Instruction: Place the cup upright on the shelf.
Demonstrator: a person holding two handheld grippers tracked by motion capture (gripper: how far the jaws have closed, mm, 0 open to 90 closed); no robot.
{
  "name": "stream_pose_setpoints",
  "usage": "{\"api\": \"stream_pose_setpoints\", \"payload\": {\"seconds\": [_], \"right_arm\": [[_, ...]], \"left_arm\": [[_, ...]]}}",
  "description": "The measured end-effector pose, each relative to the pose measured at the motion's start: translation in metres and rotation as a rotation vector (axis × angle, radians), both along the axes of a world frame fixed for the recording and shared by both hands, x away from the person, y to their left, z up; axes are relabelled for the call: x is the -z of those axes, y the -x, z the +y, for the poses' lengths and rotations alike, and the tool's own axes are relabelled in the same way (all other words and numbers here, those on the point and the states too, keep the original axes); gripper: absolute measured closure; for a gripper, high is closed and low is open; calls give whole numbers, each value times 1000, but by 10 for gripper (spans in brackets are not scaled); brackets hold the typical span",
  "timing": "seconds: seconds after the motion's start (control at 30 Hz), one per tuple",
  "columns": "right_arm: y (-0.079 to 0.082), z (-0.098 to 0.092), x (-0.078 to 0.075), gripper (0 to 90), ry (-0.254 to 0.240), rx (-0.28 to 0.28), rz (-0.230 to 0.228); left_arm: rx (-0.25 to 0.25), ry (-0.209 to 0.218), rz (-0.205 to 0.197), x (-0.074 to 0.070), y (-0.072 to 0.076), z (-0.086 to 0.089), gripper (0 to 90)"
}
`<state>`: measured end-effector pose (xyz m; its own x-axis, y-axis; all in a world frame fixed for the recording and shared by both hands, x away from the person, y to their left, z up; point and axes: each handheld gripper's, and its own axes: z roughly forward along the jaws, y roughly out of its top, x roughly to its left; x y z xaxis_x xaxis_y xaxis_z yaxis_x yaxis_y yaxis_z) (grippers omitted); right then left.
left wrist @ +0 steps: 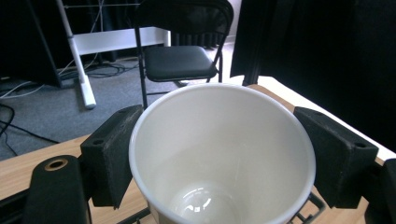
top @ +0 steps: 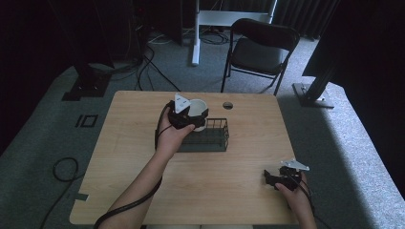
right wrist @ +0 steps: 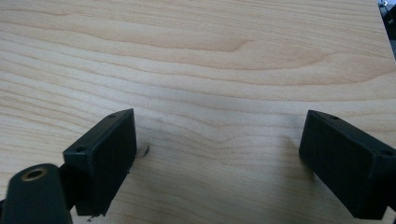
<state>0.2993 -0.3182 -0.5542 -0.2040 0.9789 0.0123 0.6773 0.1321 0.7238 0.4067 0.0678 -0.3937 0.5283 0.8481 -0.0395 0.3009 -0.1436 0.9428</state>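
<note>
Left tongs point(top: 197, 116): clamped on the white cup point(left wrist: 219, 154), pads against both sides of its wall, cup upright.
Cup position: held at the far-left corner of the wire basket point(top: 210, 136); whether above or inside, cannot tell.
Progress: cup gripped; release judged outstanding.
Right tongs point(right wrist: 217, 158): wide, empty, over bare tabletop point(right wrist: 201, 60), near right.

The left hand-held gripper point(top: 195, 114) holds a white cup point(top: 197, 108) over the wire basket's point(top: 215, 138) left end.

A black folding chair point(top: 260, 50) stands on grey carpet point(top: 43, 138) beyond the wooden bench point(top: 248, 157). Cables point(top: 148, 62) trail across the floor (the far side lies in deep shadow).
</note>
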Motion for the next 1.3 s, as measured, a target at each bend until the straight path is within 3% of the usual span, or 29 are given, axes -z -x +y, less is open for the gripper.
{"api": "stream_pose_setpoints", "payload": {"seconds": [0.27,0.4,0.47,0.77,1.1,1.3], "right_arm": [[0,0,0,107,-2,1,1],[0,0,0,107,0,0,1],[0,0,0,107,0,-1,1],[0,0,0,107,0,-2,1],[0,0,0,107,0,-2,1],[0,0,0,107,-1,-2,1]], "left_arm": [[-29,4,25,18,-2,1,201],[-43,-7,32,27,-3,-1,201],[-50,-37,31,32,-4,-3,201],[-77,-49,60,49,-6,-4,201],[-56,-74,74,62,-6,-6,201],[-49,-74,62,63,-6,-6,201]]}}
